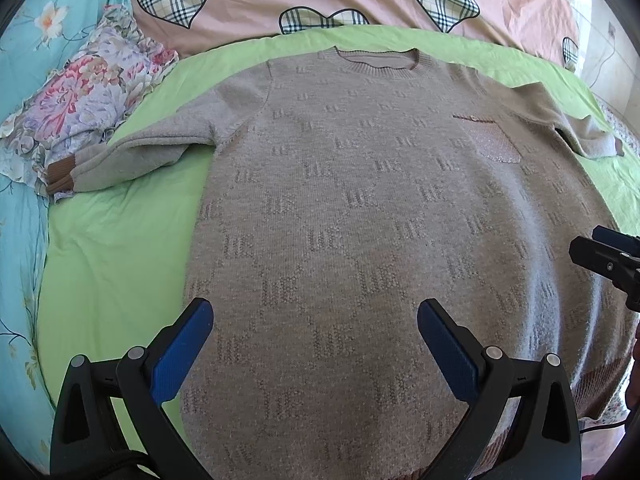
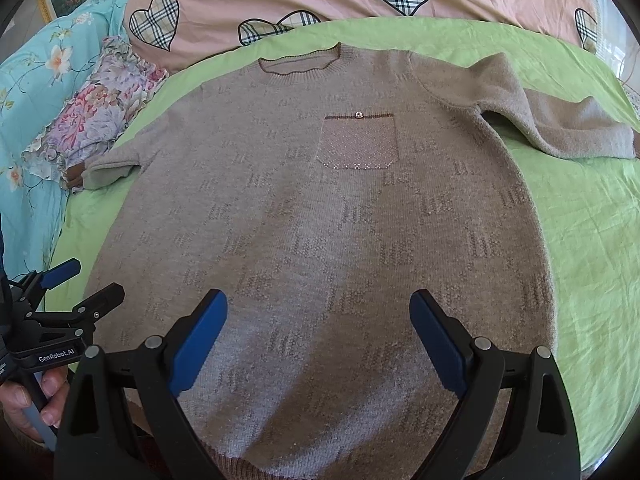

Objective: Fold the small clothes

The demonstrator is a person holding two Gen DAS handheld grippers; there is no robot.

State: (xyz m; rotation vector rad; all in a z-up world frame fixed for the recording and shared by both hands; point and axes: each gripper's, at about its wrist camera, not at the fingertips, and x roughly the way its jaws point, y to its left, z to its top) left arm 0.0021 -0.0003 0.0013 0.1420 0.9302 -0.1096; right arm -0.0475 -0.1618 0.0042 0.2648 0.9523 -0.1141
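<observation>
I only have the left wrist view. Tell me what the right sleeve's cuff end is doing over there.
Observer: In the right wrist view the right sleeve bends at the elbow and lies flat on the green sheet, cuff toward the right edge.
Operator: Report the pocket detail; it's squashed on my side.
Observer: The chest pocket shows whole, with a small button centred on its top trim.
Operator: Confirm the right gripper's state.
Observer: The right gripper is open, hovering above the sweater's lower body, holding nothing.
</observation>
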